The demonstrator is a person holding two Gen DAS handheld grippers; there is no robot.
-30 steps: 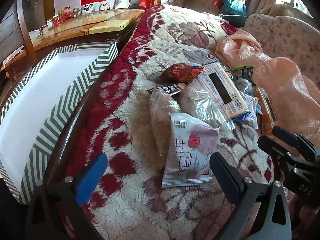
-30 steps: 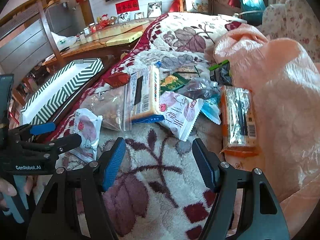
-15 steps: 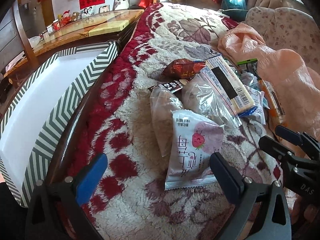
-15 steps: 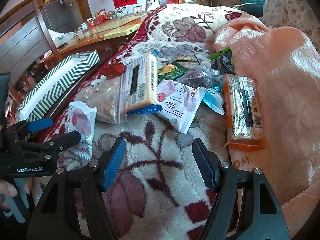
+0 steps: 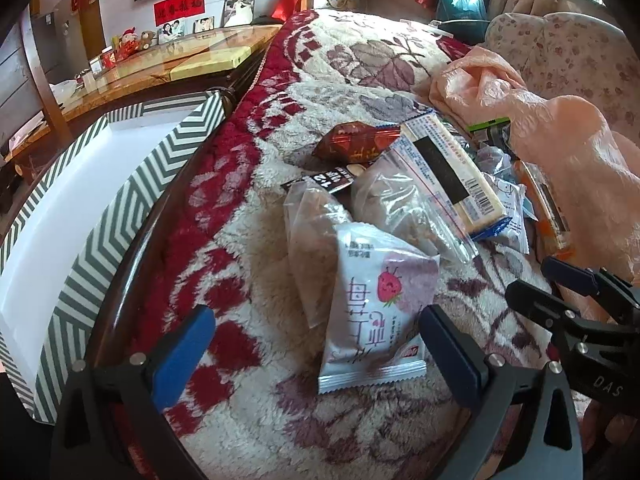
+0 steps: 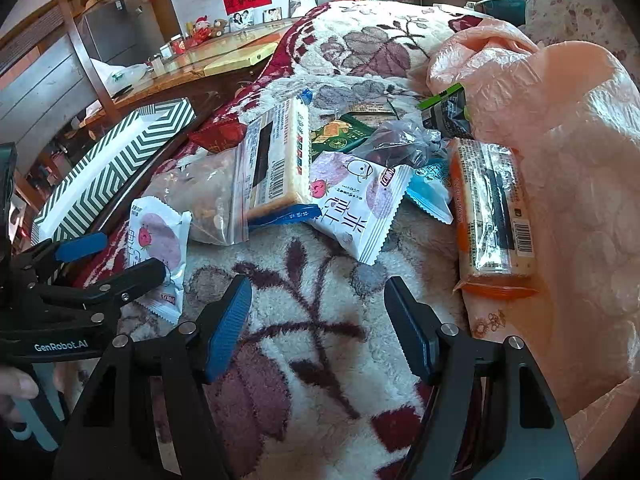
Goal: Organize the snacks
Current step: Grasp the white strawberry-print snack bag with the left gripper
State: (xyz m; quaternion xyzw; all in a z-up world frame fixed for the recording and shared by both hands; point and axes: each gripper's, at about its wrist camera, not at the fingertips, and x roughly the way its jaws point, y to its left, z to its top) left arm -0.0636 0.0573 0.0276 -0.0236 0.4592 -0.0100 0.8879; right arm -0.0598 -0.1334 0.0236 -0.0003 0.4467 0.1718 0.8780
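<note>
Left wrist view: the floral blanket (image 5: 280,420) fills most of the frame, and its near edge is cut off by the lens rim. The striped box (image 5: 132,184) stands just beside the blanket on the left; its lower end runs out of frame. The peach plastic bag (image 5: 568,168) lies crumpled on the right and hides part of the snack heap behind it. The orange cracker pack (image 6: 492,208) rests against that bag. The long biscuit pack (image 5: 452,172) lies across the clear nut bag (image 5: 404,208), whose contents are hard to make out through the plastic. The strawberry snack packet (image 5: 376,308) lies flat on the blanket, overlapping a second clear bag. The left gripper (image 5: 316,348) has its jaws spread wide over the near end of that packet, pads apart from it. The right gripper (image 6: 320,320) also has its jaws spread, over bare blanket, with nothing between them. The print on the small dark wrappers behind the heap is unreadable.
</note>
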